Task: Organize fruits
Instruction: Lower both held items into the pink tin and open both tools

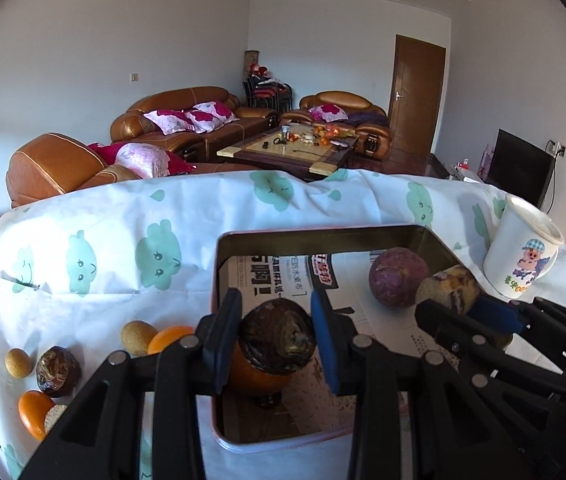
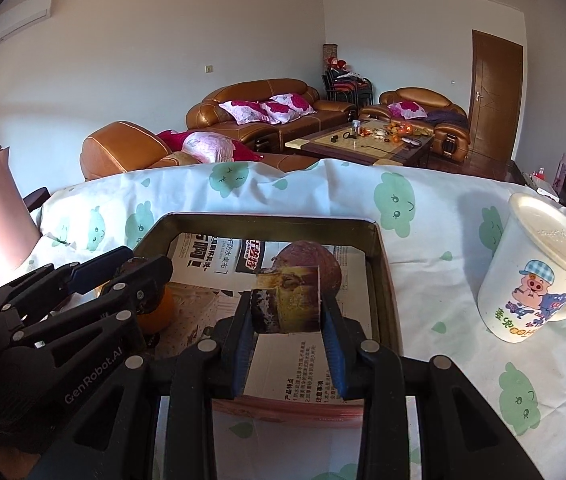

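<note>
A rectangular tin tray [image 1: 219, 272] lined with newspaper stands on the cloth-covered table; it also shows in the right wrist view [image 2: 383, 264]. My left gripper [image 1: 277, 338] is shut on a dark brown wrinkled fruit [image 1: 279, 340] above an orange [image 1: 251, 380] in the tray's near left part. My right gripper [image 2: 287, 308] is shut on a yellowish-brown cut piece of fruit [image 2: 287, 300] over the tray's middle; it also shows in the left wrist view [image 1: 449, 288]. A round purple fruit [image 1: 397, 278] lies in the tray's far right part.
Left of the tray on the cloth lie two tan round fruits [image 1: 138, 338], two oranges [image 1: 35, 412] and a dark wrinkled fruit [image 1: 58, 370]. A white lidded cartoon mug [image 2: 535, 272] stands right of the tray. Sofas and a coffee table are behind.
</note>
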The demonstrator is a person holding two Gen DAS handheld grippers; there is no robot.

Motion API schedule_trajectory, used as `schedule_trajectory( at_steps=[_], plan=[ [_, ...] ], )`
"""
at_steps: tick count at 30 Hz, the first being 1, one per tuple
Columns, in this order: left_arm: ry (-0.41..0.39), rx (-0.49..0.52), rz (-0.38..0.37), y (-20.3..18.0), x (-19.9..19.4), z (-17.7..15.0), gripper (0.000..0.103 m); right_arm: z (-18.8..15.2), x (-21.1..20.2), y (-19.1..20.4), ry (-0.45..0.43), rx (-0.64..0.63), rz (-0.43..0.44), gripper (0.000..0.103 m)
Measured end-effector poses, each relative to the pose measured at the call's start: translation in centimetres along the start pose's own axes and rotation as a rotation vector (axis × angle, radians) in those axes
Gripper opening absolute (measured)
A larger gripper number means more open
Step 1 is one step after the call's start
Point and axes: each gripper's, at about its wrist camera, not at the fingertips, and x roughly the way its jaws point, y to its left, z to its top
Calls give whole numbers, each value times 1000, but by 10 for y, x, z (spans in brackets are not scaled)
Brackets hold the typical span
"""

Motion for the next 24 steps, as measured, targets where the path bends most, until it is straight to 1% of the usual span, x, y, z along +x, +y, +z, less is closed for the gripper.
schedule_trajectory(
  at_steps=[4,6,9,12,14,15,17,18,19,20,21,23,24],
  plan=[
    [1,15,7,-3,0,0,38,-2,5,1,17,-5,11,34],
    [-5,23,17,-6,0,1,37,-3,3,3,11,-13,18,34],
    [-31,20,53,-6,-4,1,43,-3,0,6,-6,-29,9,34],
    [-59,9,97,-3,-10,0,60,-1,-3,5,-14,-19,12,34],
    [-89,-6,138,1,-17,-1,80,0,-6,3,-30,-12,9,34],
    [-109,-12,160,3,-21,-1,84,0,-8,3,-41,-9,5,35],
    [-144,-16,205,6,-28,-1,95,1,-12,2,-63,-1,-4,42],
    [-156,-21,223,8,-31,-1,97,2,-14,1,-73,5,-8,44],
    [-162,-31,233,11,-34,-1,100,2,-16,0,-81,12,-10,50],
    [-163,-45,231,14,-36,0,103,3,-17,-2,-88,20,-12,56],
    [-162,-60,222,18,-37,0,103,3,-19,-3,-97,29,-14,60],
    [-152,-81,193,23,-38,-2,103,4,-21,-7,-115,48,-22,72],
    [-143,-85,189,25,-38,-3,103,4,-22,-8,-122,57,-27,72]
  ],
)
